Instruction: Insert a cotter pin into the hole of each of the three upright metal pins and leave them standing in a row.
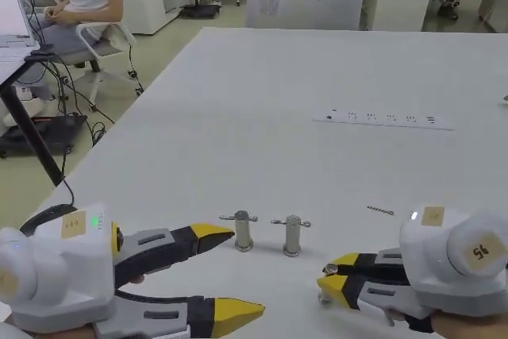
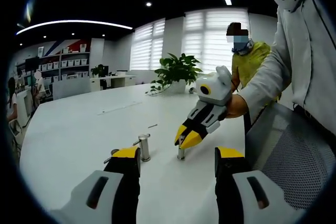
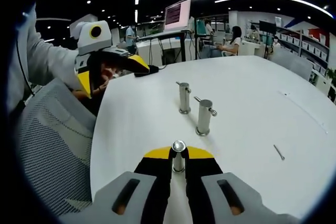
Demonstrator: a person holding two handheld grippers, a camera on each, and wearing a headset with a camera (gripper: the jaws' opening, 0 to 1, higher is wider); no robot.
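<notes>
The right claw (image 3: pixel 179 162) is pressed shut on a metal pin (image 3: pixel 179 147). The pin stands straight up between the two yellow tips, and its round shiny top pokes out just above them. In the head view, this held pin (image 1: pixel 325 297) is at the near edge of the white table (image 1: pixel 262 101), right under the tips of the right claw (image 1: pixel 328 278). Its foot is down at the table top.

Two more metal pins stand close by, side by side. The left standing pin (image 1: pixel 243 232) and the right standing pin (image 1: pixel 292 236) each have a thin cotter pin poked sideways through the top. The held pin is near the right standing pin, a bit closer to the person, and does not touch it.

The left claw (image 1: pixel 244 270) is spread wide open and holds nothing. Its upper yellow tip sits just beside the left standing pin. In the left gripper view, the left claw (image 2: pixel 177 155) has its tips apart, and the right claw (image 2: pixel 188 138) shows between them, pinching the held pin (image 2: pixel 181 153).

A loose cotter pin (image 1: pixel 380 210) lies flat on the table, past the right claw and apart from all three pins. Farther back lies a long white power strip (image 1: pixel 389 119).
</notes>
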